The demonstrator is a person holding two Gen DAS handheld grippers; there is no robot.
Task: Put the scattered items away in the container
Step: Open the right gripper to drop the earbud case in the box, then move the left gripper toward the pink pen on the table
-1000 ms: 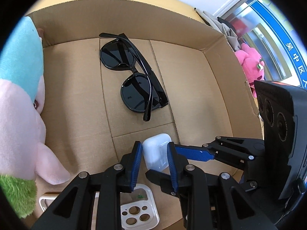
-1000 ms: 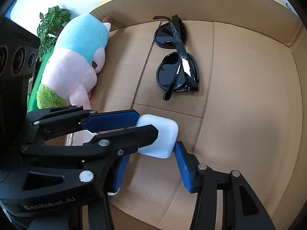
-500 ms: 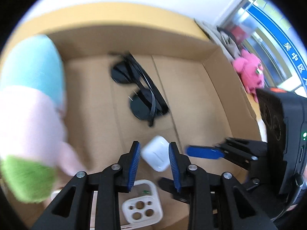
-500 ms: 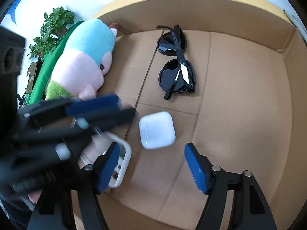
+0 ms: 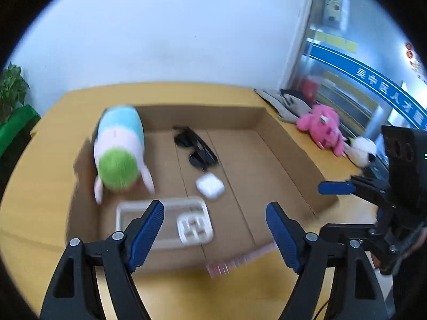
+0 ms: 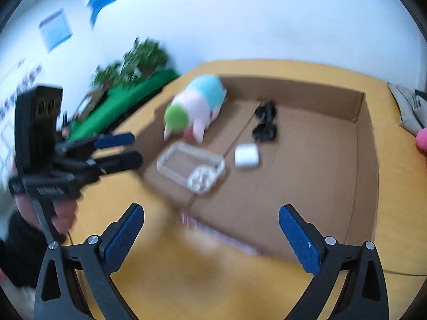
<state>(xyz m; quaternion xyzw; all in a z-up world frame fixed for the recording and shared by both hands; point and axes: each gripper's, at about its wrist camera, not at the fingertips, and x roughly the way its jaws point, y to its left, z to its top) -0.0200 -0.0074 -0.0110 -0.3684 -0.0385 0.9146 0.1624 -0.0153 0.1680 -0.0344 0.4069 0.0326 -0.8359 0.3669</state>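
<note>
Vs 1 s ago: both grippers have pulled back and up from the cardboard box (image 5: 291, 157), so the whole box and the yellow counter (image 5: 34, 186) around it now show. The white earbud case (image 5: 210, 186), then pinched in the left gripper's fingers, now lies loose on the box floor, just near of the black sunglasses (image 5: 196, 148) and just far-right of the clear phone case (image 5: 162, 220). Sunglasses and plush toy (image 5: 120, 154) sit where they were, toy at the box's left side.

Left gripper (image 5: 214, 229): fingers wide apart, holding nothing, hovering over the box's near edge, pointing fwd across the box. In the right wrist view it shows at far left (image 6: 121, 149), a hand wrapped round its handle; from that angle its fingers look stacked, gap hard to judge.

Right gripper (image 6: 210, 236): fingers wide, holding nothing, above the counter near of the box; in the left view only part of it shows at the right edge.

Both views motion-blurred. Pink plush (image 5: 324, 129) on the counter far-right of the box; green plant (image 6: 138, 58) at far left.
</note>
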